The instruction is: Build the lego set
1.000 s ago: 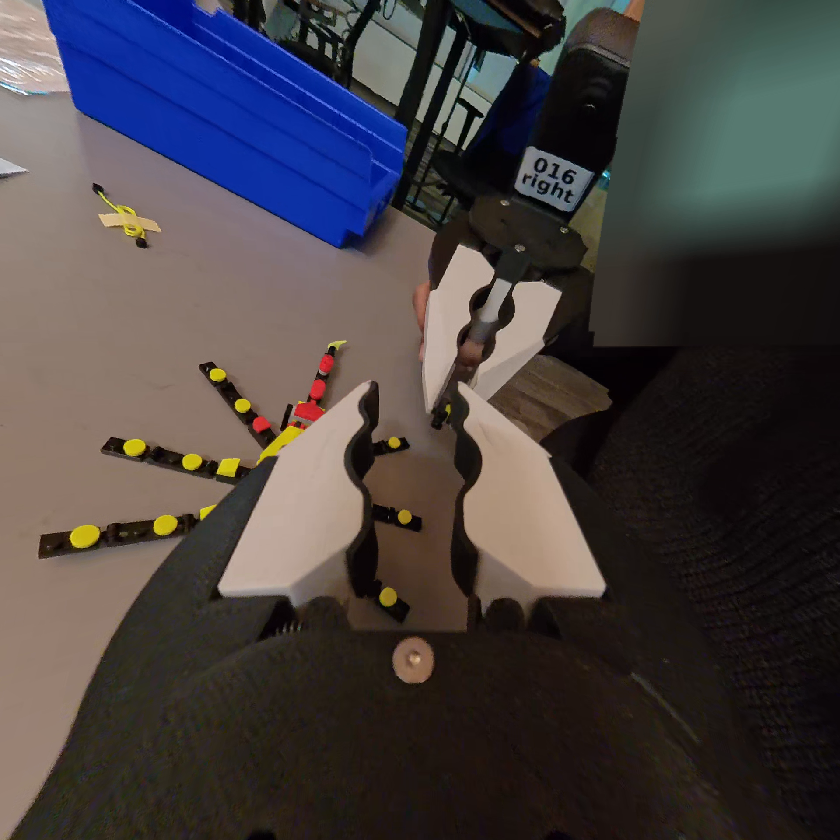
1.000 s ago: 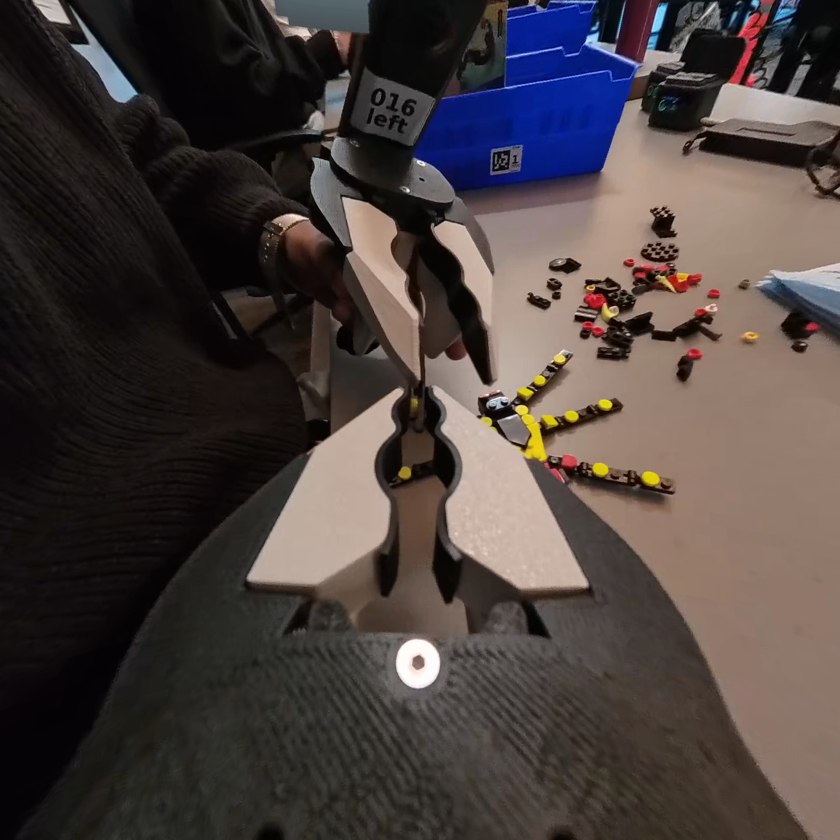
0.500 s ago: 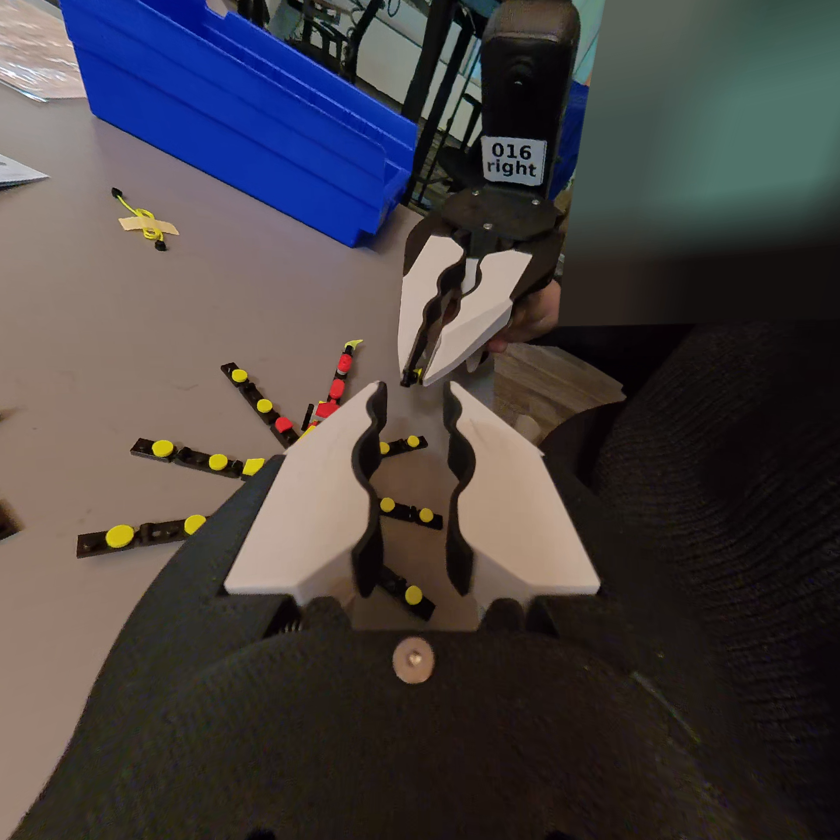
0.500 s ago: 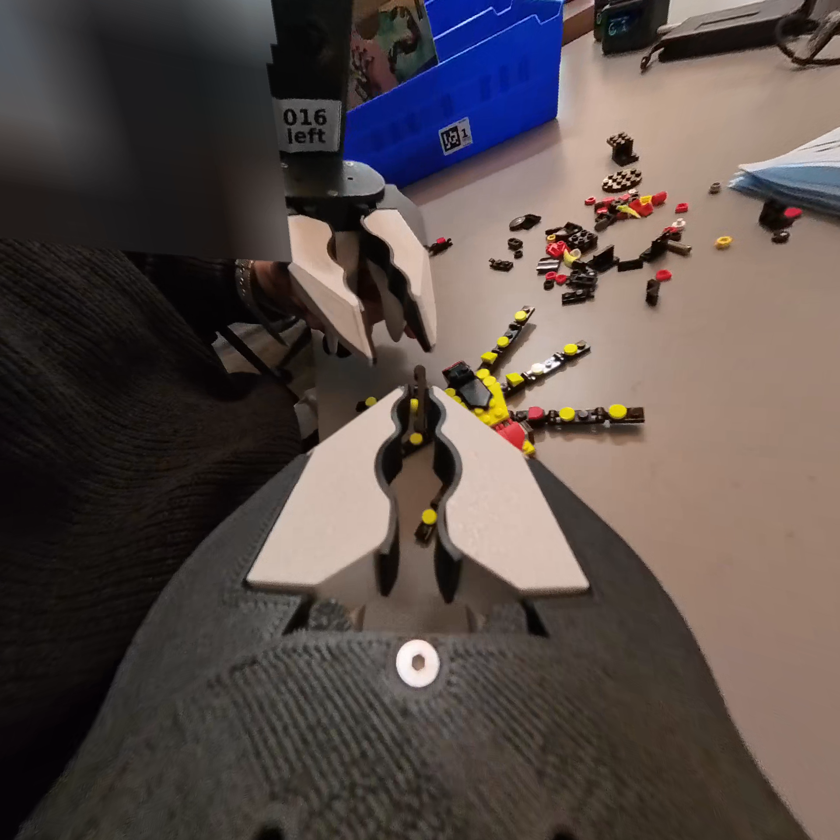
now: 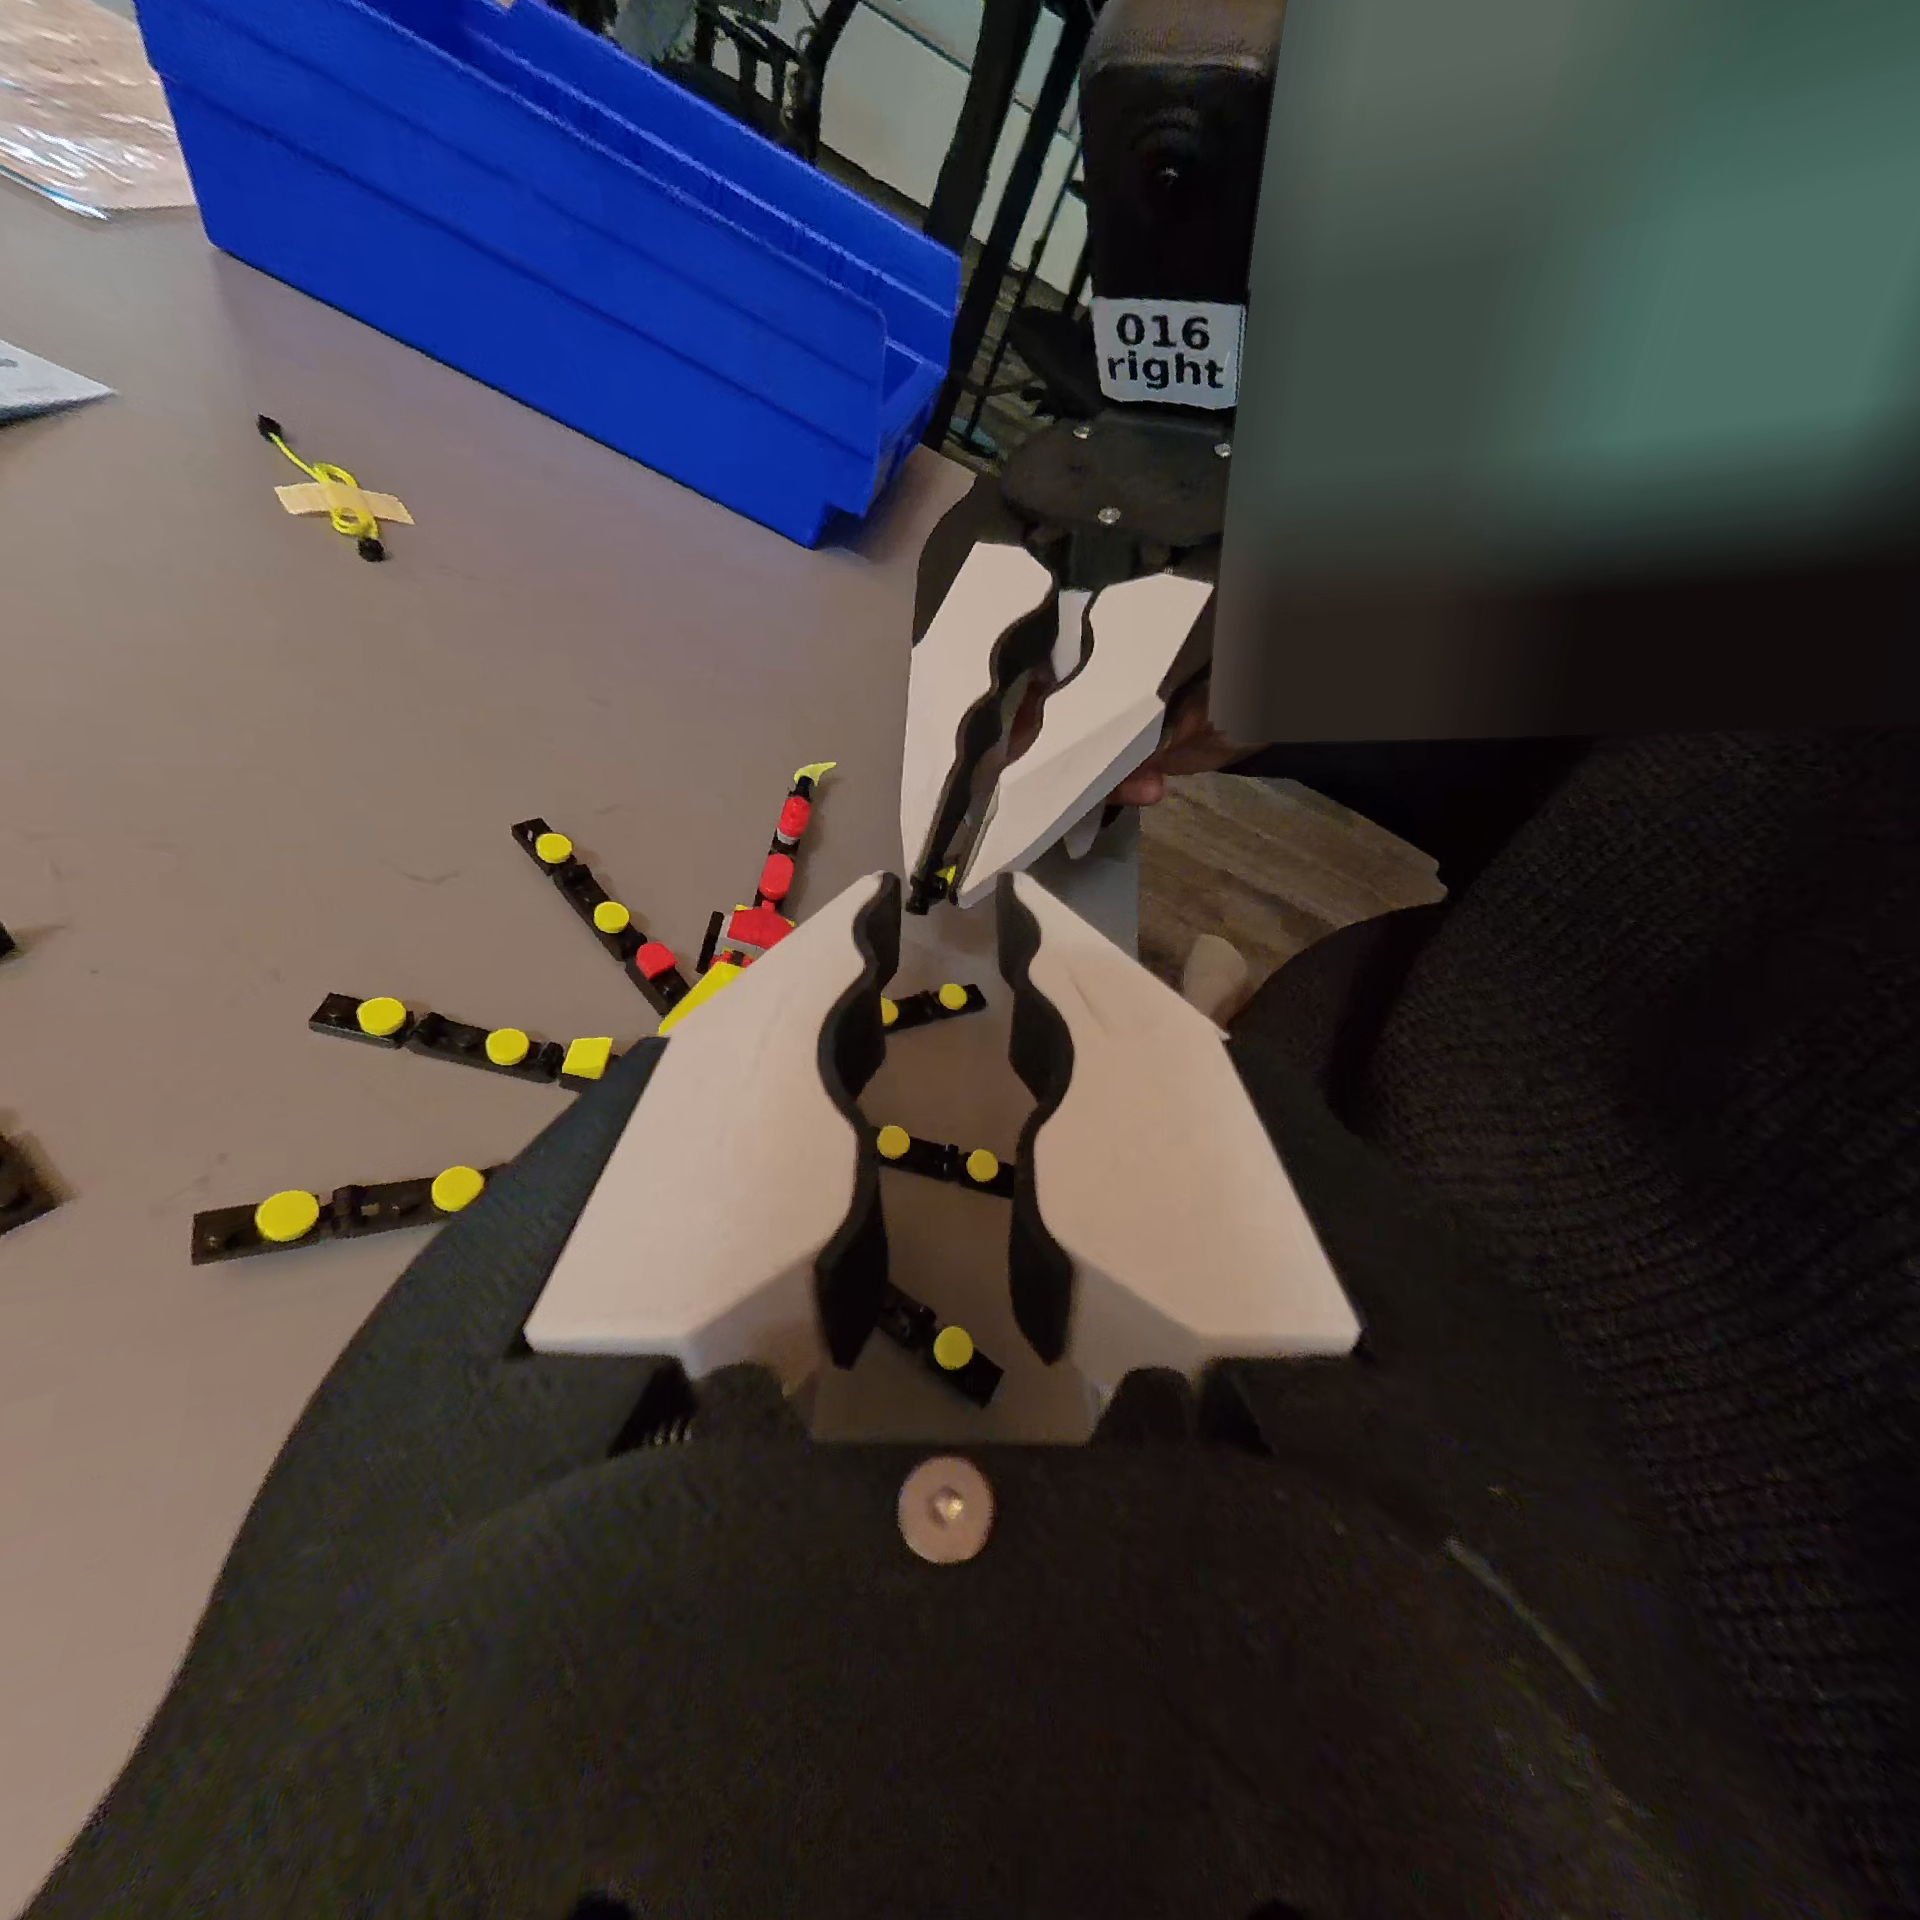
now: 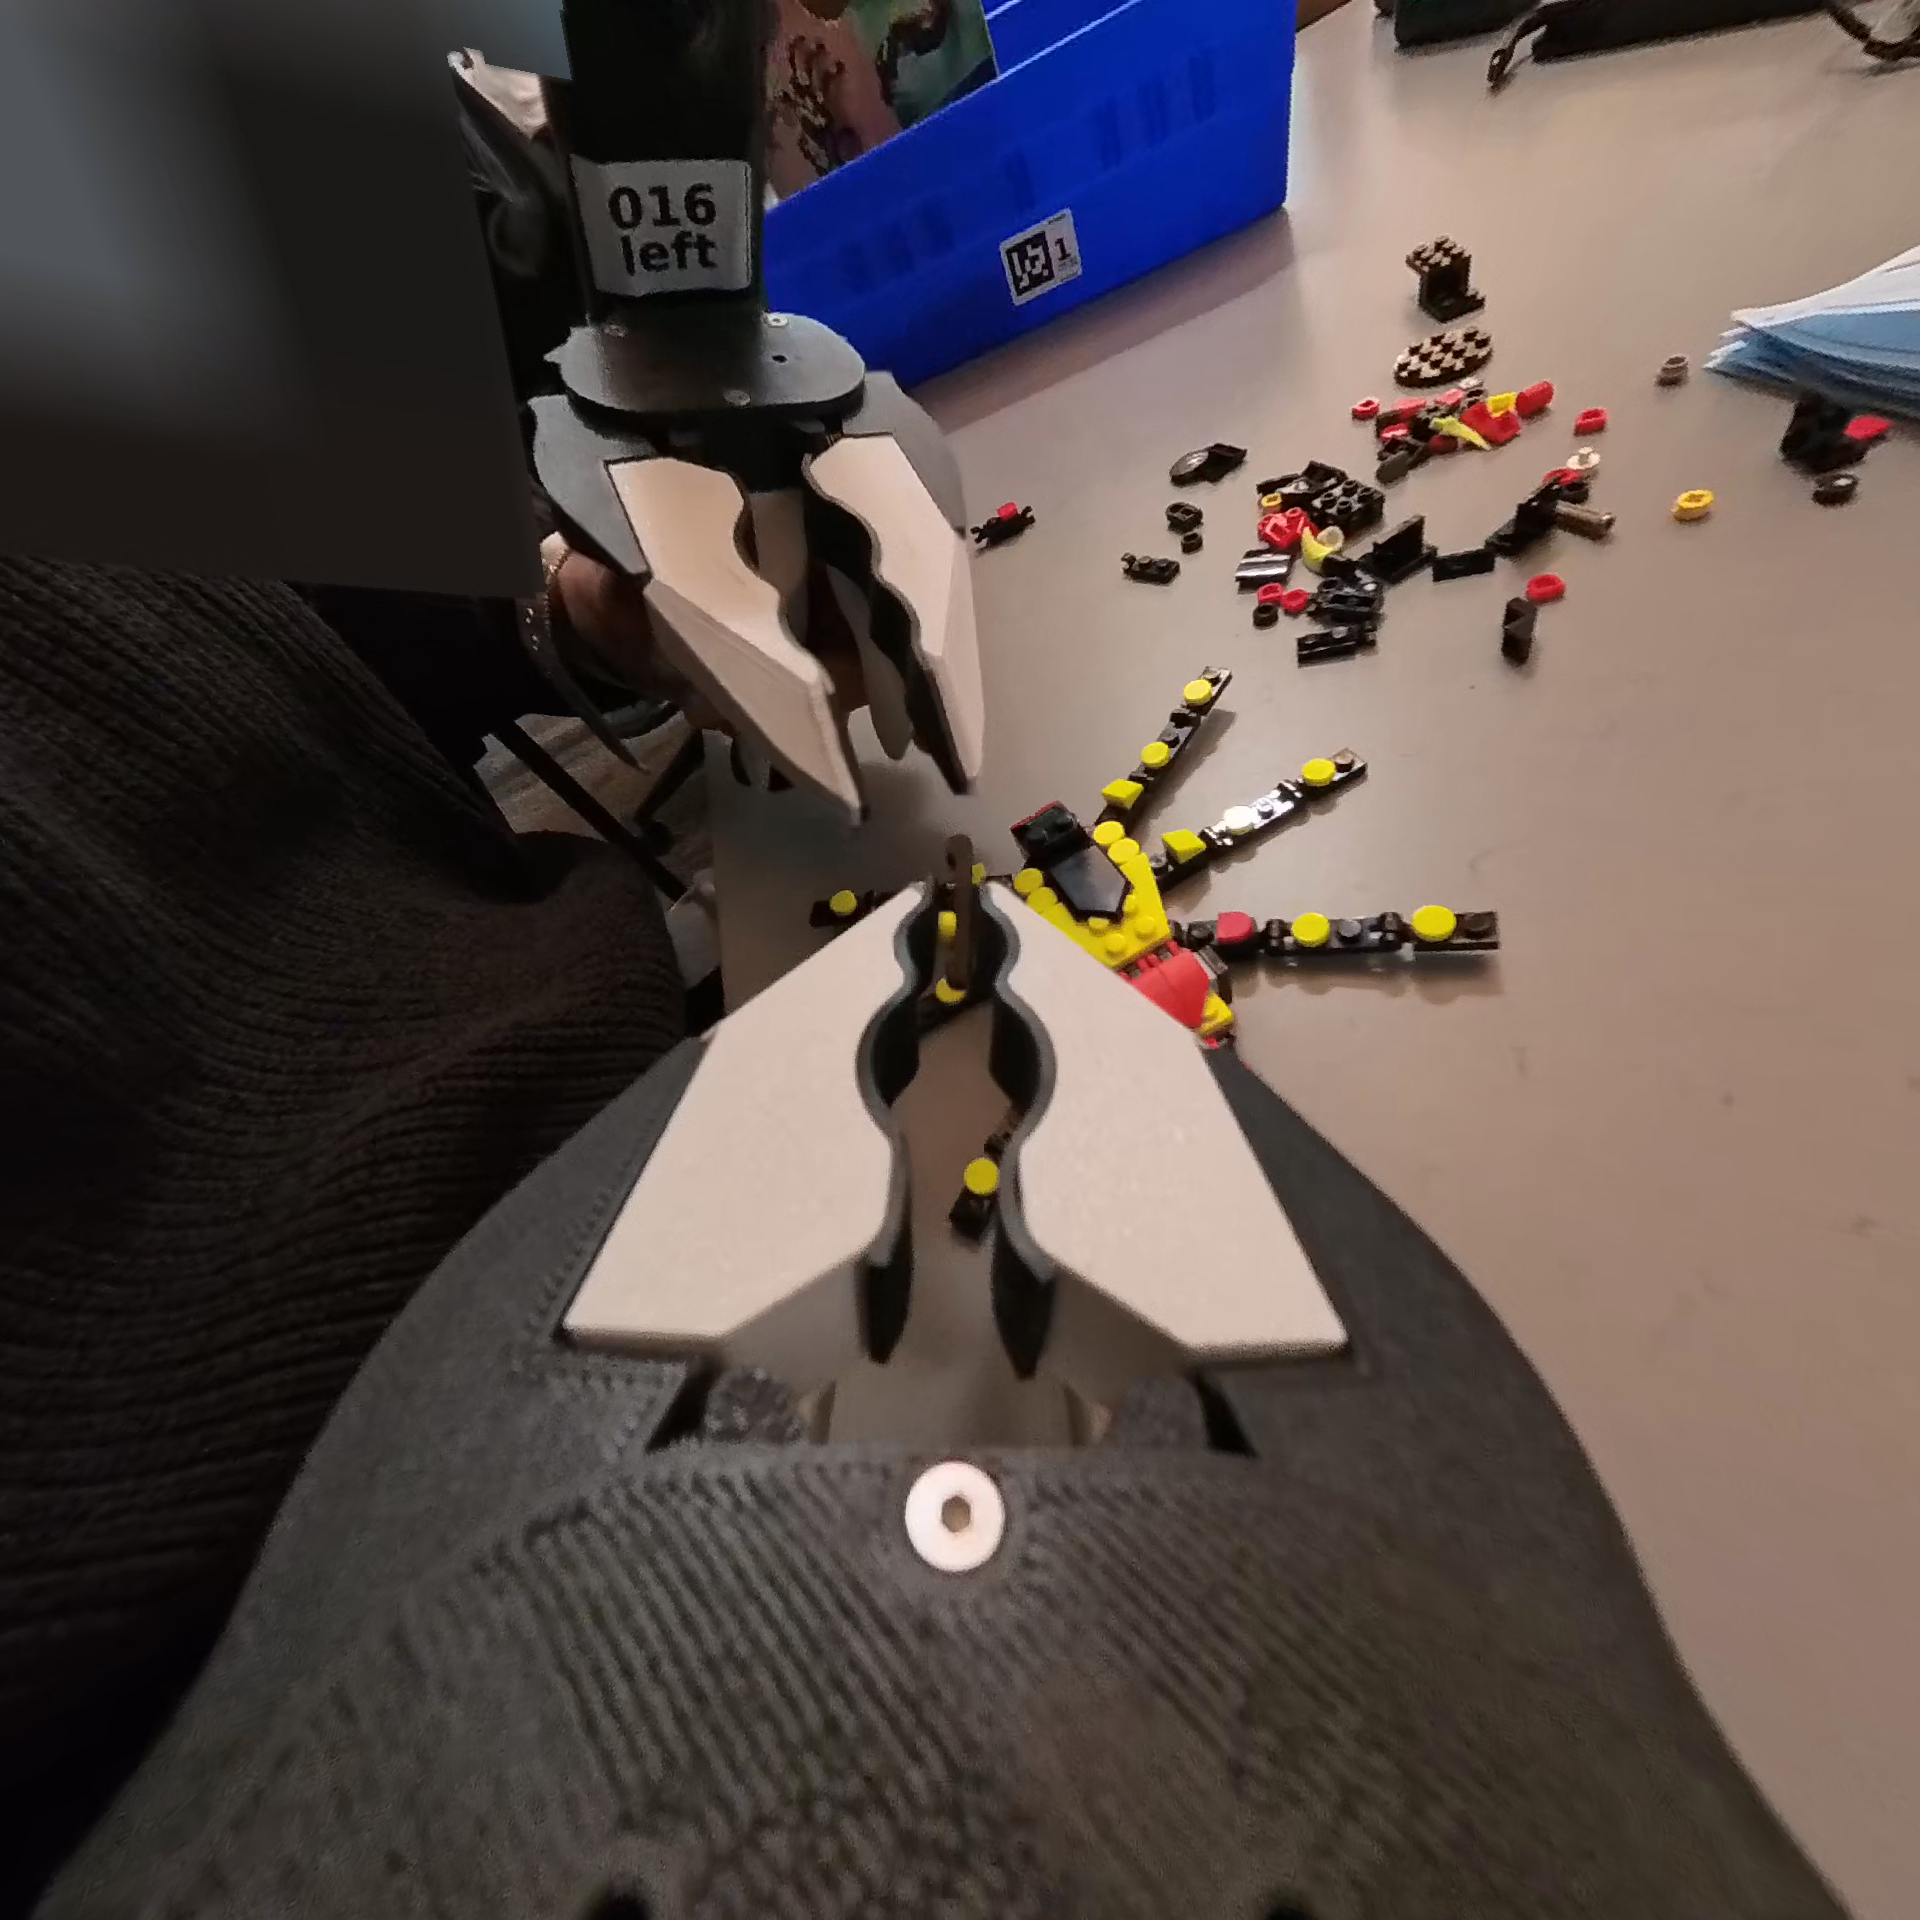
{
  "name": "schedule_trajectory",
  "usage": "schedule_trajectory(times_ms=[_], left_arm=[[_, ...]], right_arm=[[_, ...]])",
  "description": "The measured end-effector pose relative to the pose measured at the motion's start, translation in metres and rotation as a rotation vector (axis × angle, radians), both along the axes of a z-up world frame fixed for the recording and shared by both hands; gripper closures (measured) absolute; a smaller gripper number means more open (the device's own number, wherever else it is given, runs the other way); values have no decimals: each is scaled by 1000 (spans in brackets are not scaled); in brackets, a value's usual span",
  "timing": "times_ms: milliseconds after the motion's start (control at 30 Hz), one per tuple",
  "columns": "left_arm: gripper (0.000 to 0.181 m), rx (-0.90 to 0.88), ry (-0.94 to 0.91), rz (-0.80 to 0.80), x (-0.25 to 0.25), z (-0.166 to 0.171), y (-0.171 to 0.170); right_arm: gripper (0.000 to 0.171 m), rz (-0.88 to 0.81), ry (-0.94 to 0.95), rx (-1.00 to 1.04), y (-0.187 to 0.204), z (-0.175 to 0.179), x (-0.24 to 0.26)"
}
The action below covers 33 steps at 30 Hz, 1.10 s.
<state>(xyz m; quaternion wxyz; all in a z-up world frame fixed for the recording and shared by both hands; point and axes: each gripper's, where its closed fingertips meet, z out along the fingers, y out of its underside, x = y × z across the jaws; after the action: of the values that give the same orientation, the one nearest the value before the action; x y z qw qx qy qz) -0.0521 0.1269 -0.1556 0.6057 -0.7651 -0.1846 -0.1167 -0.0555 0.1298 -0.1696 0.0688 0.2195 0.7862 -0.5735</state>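
Observation:
A spider-like lego model (image 6: 1091, 894) with a yellow and black body lies on the grey table (image 6: 1558, 1143). Its black legs (image 5: 447, 1039) carry yellow studs. My right gripper (image 6: 958, 896) is shut on a thin black leg strip with yellow studs (image 6: 963, 862), held upright just above the model's left side. My left gripper (image 5: 945, 888) is open and empty. In the right wrist view the left gripper (image 6: 904, 795) hangs just above the strip's tip, apart from it. In the left wrist view the right gripper (image 5: 940, 896) and its strip (image 5: 920, 896) sit right at my left fingertips.
A pile of loose black, red and yellow pieces (image 6: 1351, 540) lies behind the model. A blue bin (image 6: 1039, 187) stands at the back, also in the left wrist view (image 5: 540, 239). Blue papers (image 6: 1849, 332) lie far right. A taped yellow cord (image 5: 338, 504) lies on the table. A person's dark sleeve (image 6: 260, 935) is at the left.
The left gripper's tips were at the strip's end a second ago and now sit slightly above and apart. Both grippers have shifted nearer the model. The right stays shut on the strip.

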Motion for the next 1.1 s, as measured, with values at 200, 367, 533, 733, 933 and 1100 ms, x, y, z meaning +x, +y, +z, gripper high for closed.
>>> schedule_trajectory(times_ms=[200,367,533,733,933,1100], left_arm=[[167,-18,1,-8,2,-3,1],[175,-15,-5,-67,13,-3,4],[179,-21,17,-93,17,-3,4],[178,-18,-166,20,-4,-10,-4],[179,98,-487,133,-25,-15,-14],[179,76,-464,118,-20,-16,-10]], right_arm=[[167,19,-12,-48,-2,7,4],[167,90,40,-55,-7,12,16],[165,99,70,-49,-7,13,17],[150,49,238,-4,1,20,7],[152,-45,644,219,2,21,-6],[158,-45,870,363,-4,14,-7]])
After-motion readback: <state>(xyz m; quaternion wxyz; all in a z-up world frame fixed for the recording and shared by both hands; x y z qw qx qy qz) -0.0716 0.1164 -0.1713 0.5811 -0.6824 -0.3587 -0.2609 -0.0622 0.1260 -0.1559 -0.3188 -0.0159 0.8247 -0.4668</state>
